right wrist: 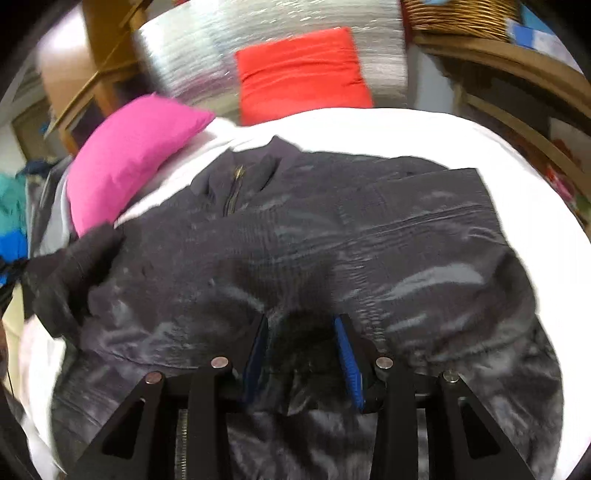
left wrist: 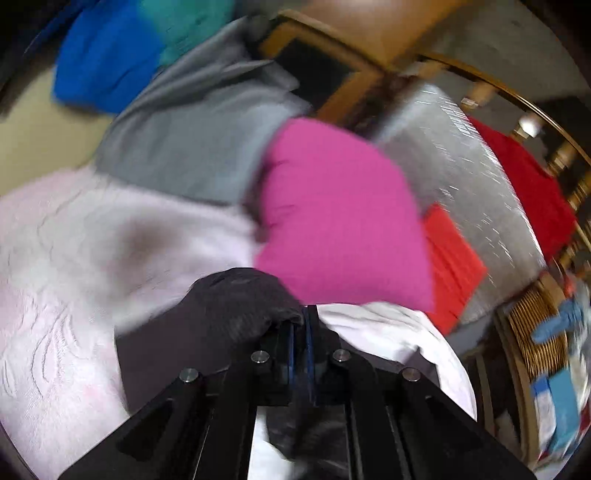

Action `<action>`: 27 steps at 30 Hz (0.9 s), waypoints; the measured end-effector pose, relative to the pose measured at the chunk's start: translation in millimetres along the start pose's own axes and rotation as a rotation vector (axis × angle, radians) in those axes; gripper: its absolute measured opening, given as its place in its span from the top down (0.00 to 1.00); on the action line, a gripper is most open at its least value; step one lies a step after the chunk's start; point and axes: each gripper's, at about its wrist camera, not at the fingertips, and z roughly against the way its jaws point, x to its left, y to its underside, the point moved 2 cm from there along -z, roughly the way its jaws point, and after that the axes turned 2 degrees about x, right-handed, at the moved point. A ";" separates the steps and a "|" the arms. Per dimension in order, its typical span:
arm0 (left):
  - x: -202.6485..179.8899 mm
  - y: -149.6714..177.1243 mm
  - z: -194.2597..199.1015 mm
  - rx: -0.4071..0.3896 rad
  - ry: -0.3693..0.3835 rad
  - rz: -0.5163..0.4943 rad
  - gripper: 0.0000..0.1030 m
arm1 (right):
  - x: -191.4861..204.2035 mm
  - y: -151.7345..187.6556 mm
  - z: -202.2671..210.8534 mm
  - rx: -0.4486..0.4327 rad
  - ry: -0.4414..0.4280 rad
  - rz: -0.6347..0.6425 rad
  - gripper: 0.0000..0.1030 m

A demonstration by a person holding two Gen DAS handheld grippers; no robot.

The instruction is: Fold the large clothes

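A: Jacket (right wrist: pixel 295 236), dark grey, lies face up across the bed (right wrist: pixel 517 147), collar and zip toward the pillows; fabric has a sheen, reads as thin synthetic shell; judged light, limp, a bit slippery; no stiffness to hold a crease by itself.

B: Claw states?

A: Left claw (left wrist: pixel 301 325) pinched closed on a dark fold of the jacket, apparently a sleeve or side edge, the bunch raised off the sheet; right claw (right wrist: pixel 301 332) part open over the lower middle of the jacket; cloth sits between the pads (right wrist: pixel 347 354), but whether they press on it I cannot tell; frames are motion-blurred.

B: Where to hold for a fold?

A: Judgement: seams, hem and cuff; doubled or ribbed cloth gives the pads more to bite than the slick single layer, which may slide out; a second hold would keep the body from dragging.

B: Surface?

A: Soft white sheet; pale pink embossed cover (left wrist: pixel 55 314) on the left side; bedding gives and may wrinkle with the jacket.

B: Room?

A: Magenta pillow (right wrist: pixel 129 155) and red pillow (right wrist: pixel 303 70) at the head, against a silvery quilted panel (right wrist: pixel 221 44); grey garment (left wrist: pixel 192 140) and blue cloth (left wrist: pixel 103 66) heaped beyond; wicker basket (right wrist: pixel 461 14) on a wooden shelf (right wrist: pixel 517 62); crowded edges.
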 end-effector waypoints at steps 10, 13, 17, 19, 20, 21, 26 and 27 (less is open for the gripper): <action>-123.3 60.4 23.2 0.000 0.118 -0.360 0.95 | -23.8 -13.8 75.7 -0.129 0.048 -0.053 0.60; -141.5 86.5 18.1 0.040 0.136 -0.424 0.95 | -36.6 -16.5 82.0 -0.155 0.032 -0.084 0.59; -164.9 127.3 6.8 0.105 0.151 -0.521 0.95 | -53.7 -18.6 78.2 -0.176 -0.009 -0.123 0.58; -173.5 149.7 -2.3 0.158 0.170 -0.555 0.95 | -64.7 -18.0 73.9 -0.187 -0.036 -0.145 0.58; -177.8 164.6 -9.1 0.205 0.188 -0.577 0.95 | -70.7 -17.5 71.3 -0.192 -0.050 -0.159 0.58; -180.8 178.8 -16.2 0.249 0.196 -0.599 0.95 | -78.4 -16.3 67.6 -0.198 -0.067 -0.179 0.58; -179.4 210.8 -40.1 0.465 0.233 -0.588 0.82 | -121.4 -8.4 39.8 -0.160 -0.136 -0.300 0.53; -177.4 209.3 -37.9 0.495 0.250 -0.566 0.70 | -127.6 -10.2 33.7 -0.127 -0.142 -0.337 0.51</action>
